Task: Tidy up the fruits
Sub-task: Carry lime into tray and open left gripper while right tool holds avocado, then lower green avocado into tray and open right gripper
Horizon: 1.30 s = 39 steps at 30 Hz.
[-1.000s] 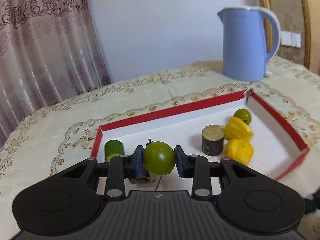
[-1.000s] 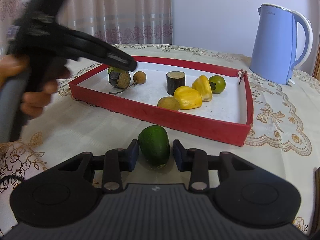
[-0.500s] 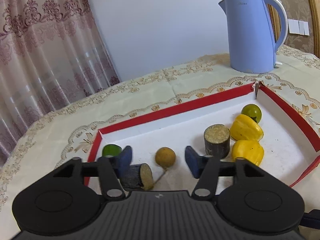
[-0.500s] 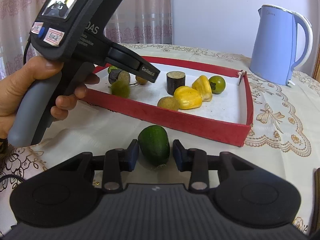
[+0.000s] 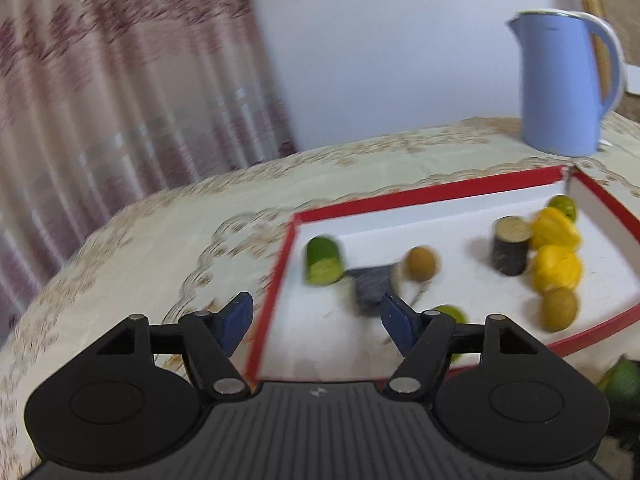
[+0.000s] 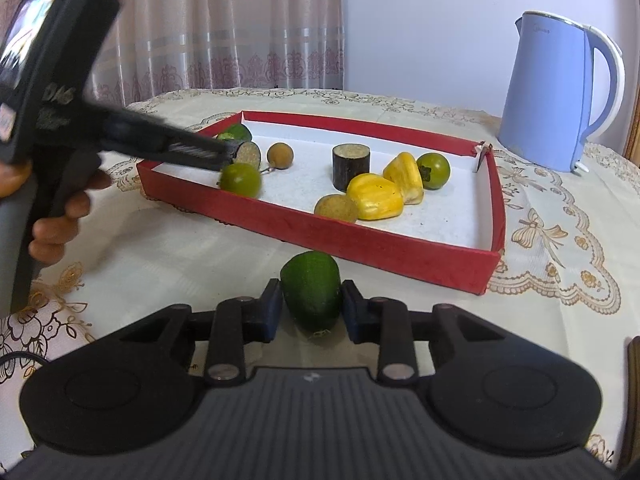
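My right hand-held gripper clamps the green avocado on the worktop, my left hand-held gripper is opening with nothing inside, so next I lift it into the red tray.

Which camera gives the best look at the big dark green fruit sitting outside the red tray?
The right wrist view: the dark green fruit sits whole and sharp between the right gripper's jaws. The left wrist view catches only a blurred piece at its right edge.

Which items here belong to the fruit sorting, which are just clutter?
Job:
- red tray
- green fruit between the right gripper's fingers
- round green fruit in the tray
- yellow fruits

Lying about:
- blue kettle
- curtain
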Tool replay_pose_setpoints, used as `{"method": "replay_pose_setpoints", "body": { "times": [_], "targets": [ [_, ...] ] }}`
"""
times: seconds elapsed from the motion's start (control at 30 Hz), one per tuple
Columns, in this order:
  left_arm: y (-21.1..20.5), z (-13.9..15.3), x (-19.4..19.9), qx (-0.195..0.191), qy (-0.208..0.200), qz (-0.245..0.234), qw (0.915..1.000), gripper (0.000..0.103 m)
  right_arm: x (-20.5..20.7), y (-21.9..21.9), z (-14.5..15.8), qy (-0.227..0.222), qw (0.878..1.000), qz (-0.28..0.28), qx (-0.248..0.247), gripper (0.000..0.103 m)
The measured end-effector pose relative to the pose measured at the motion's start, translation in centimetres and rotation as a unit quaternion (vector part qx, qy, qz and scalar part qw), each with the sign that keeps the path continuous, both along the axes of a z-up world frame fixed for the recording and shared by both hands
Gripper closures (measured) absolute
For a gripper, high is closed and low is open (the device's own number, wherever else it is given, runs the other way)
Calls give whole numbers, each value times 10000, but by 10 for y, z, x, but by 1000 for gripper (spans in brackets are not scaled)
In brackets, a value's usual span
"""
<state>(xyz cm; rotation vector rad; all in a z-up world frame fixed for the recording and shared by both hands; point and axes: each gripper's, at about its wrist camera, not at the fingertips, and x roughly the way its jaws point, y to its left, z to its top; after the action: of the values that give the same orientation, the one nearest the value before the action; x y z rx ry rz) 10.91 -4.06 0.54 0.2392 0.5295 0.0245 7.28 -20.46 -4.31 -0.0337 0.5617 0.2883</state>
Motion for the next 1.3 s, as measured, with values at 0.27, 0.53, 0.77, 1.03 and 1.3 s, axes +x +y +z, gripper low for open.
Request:
{"method": "replay_pose_setpoints", "body": {
  "times": [0.27, 0.53, 0.77, 1.03, 1.3],
  "targets": [
    [34, -10, 6, -544, 136, 323, 9979, 33, -3, -1, 2, -122, 9998, -167, -48, 73],
    [34, -13, 4, -535, 151, 312, 9980, 32, -10, -3, 5, -206, 9996, -171, 13, 73],
    [35, -14, 5, -535, 144, 324, 9979, 26, -14, -11, 17, -364, 9990, -251, 73, 73],
    [33, -15, 4, -469, 99, 309, 9984, 26, -12, -16, 29, -550, 9978, -360, 128, 73],
    [34, -15, 5, -495, 114, 323, 9982, 23, 4, -21, 40, -650, 9967, -462, 167, 73]
  ]
}}
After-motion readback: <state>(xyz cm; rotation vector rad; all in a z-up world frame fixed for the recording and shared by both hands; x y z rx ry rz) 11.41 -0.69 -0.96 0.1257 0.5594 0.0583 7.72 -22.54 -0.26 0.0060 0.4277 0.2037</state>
